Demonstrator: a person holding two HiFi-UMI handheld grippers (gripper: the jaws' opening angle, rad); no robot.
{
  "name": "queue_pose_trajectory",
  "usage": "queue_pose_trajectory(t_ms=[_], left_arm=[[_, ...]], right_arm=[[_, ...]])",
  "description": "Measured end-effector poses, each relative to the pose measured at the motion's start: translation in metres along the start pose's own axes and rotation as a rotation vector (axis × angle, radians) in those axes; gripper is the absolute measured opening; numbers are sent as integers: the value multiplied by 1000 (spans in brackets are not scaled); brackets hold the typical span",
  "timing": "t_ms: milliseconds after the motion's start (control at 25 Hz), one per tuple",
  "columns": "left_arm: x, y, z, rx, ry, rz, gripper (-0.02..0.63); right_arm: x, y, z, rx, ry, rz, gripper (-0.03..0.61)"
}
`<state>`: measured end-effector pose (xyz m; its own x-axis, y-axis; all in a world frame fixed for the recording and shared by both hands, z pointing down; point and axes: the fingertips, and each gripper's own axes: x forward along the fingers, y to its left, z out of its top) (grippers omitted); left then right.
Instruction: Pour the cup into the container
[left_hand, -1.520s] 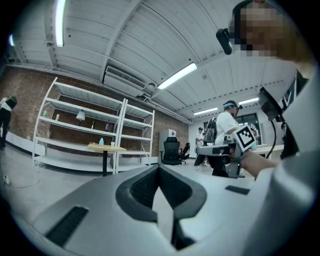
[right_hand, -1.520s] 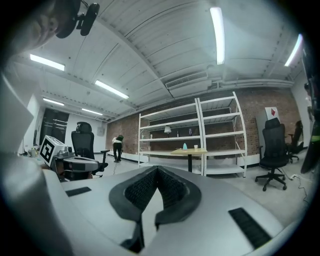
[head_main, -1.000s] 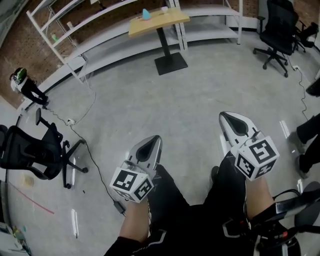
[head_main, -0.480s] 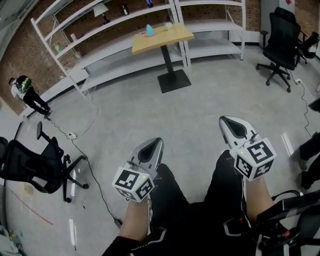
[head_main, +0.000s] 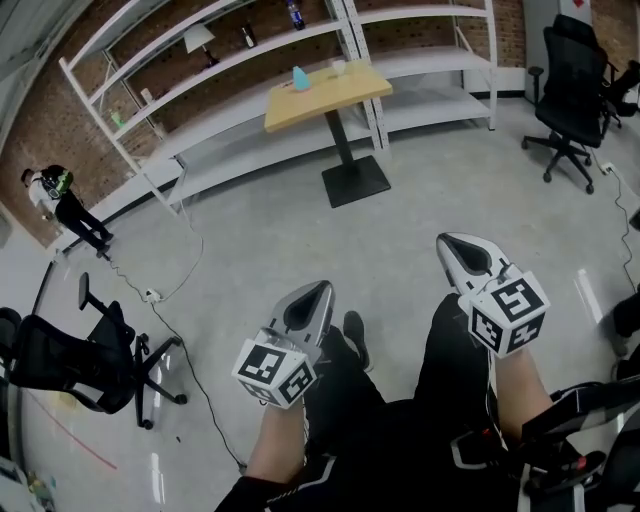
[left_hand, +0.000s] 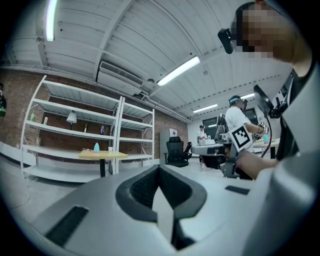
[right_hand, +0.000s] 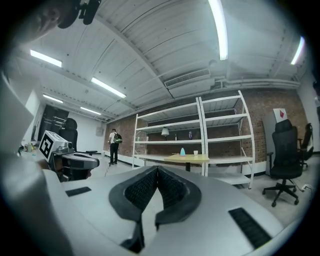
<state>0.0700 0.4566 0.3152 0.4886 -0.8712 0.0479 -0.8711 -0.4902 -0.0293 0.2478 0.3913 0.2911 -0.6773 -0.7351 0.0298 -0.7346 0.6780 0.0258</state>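
Far ahead stands a small wooden table (head_main: 327, 88) on a black pedestal. A light blue container (head_main: 300, 78) and a small white cup (head_main: 338, 67) rest on it. Both also show tiny in the right gripper view, the container (right_hand: 182, 151) left of the cup (right_hand: 195, 152). In the left gripper view the container (left_hand: 96, 147) and cup (left_hand: 110, 148) sit on the table (left_hand: 102, 155). My left gripper (head_main: 318, 291) and right gripper (head_main: 452, 241) are held low over my legs, well short of the table. Both are shut with nothing between the jaws.
White shelf racks (head_main: 250, 45) line the brick wall behind the table. Black office chairs stand at the left (head_main: 60, 360) and the far right (head_main: 572, 75). A cable (head_main: 190, 360) trails over the concrete floor. A person (head_main: 62, 200) stands by the left wall.
The table and shelves have slid lower and nearer in the head view as I walk forward. Both grippers stay shut and keep their place in front of me.
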Motion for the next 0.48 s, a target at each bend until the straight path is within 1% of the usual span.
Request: queue_pose_trajectory(t_ms=[120,240,480], left_arm=[[21,23,-13,-27,27,-11,2],[47,46,-19,-39,54,-47,2],[120,70,-23,-50,60,-103,2]], right_arm=[[26,-18,-5,25,-1,-17,2],[50,-31,-7,33,2,-40,2],[81,-72,-23,53,41,-68,2]])
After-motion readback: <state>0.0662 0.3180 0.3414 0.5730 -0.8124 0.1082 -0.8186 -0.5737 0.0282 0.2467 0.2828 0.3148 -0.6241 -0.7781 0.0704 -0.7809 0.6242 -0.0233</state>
